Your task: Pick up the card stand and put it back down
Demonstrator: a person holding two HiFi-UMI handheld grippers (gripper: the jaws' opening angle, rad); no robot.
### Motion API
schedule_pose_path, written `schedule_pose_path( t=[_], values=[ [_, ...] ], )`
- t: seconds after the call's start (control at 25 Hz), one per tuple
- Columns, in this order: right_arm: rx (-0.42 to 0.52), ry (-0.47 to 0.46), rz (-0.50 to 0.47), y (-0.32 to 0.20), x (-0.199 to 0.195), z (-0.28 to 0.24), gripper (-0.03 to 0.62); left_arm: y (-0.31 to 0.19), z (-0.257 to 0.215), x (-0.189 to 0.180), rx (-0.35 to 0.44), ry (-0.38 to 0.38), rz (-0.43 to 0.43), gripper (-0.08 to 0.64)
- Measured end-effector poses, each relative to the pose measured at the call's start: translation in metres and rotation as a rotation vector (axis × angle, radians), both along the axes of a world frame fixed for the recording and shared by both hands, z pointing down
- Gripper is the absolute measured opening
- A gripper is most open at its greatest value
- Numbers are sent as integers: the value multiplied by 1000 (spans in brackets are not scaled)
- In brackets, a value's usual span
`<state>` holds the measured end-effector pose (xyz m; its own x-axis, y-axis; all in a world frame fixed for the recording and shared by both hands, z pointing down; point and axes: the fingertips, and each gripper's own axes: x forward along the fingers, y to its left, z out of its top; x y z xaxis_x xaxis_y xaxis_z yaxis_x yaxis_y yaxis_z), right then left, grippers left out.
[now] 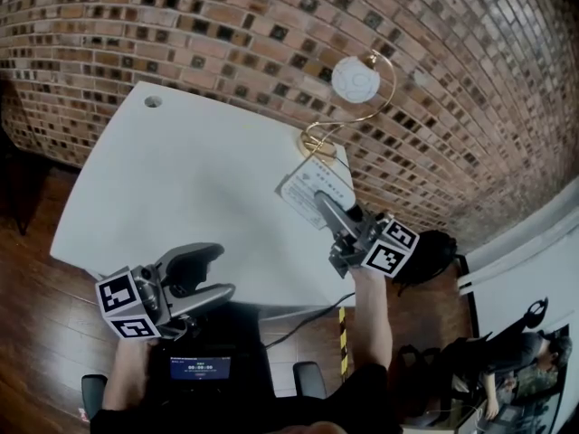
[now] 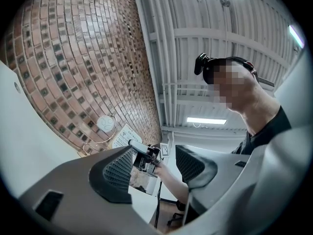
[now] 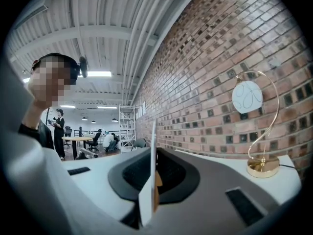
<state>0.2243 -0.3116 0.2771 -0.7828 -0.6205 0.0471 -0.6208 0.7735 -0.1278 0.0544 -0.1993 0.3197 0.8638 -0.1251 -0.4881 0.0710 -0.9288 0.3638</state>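
Observation:
The card stand (image 1: pixel 312 186) is a white printed card. It hangs tilted over the right end of the white table (image 1: pixel 181 179), with my right gripper (image 1: pixel 324 202) shut on its near edge. In the right gripper view the card stand (image 3: pixel 153 151) shows edge-on as a thin white sheet pinched between the dark pads (image 3: pixel 168 173). My left gripper (image 1: pixel 206 277) stands open with nothing in it, at the table's front edge. Between its two jaws, the left gripper view shows the card stand (image 2: pixel 125 137) and the right gripper (image 2: pixel 142 153) further off.
A gold lamp (image 1: pixel 355 81) with a white globe stands at the table's far right corner, just behind the card; its base (image 3: pixel 263 166) is close by. A brick wall (image 1: pixel 271 25) runs behind the table. A cable hole (image 1: pixel 153 101) marks the far left corner.

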Motion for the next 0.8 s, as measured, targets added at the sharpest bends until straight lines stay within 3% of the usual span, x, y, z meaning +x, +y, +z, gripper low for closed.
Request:
schedule_pose_path(
  t=[0.48,0.8],
  values=[
    [-54,-5,-8,-37,0,20,28,-20,4,-15,-8,25,-33,268],
    [-73,-2,-33,-102,8,26,28,-40,8,-28,-22,36,-64,268]
  ],
)
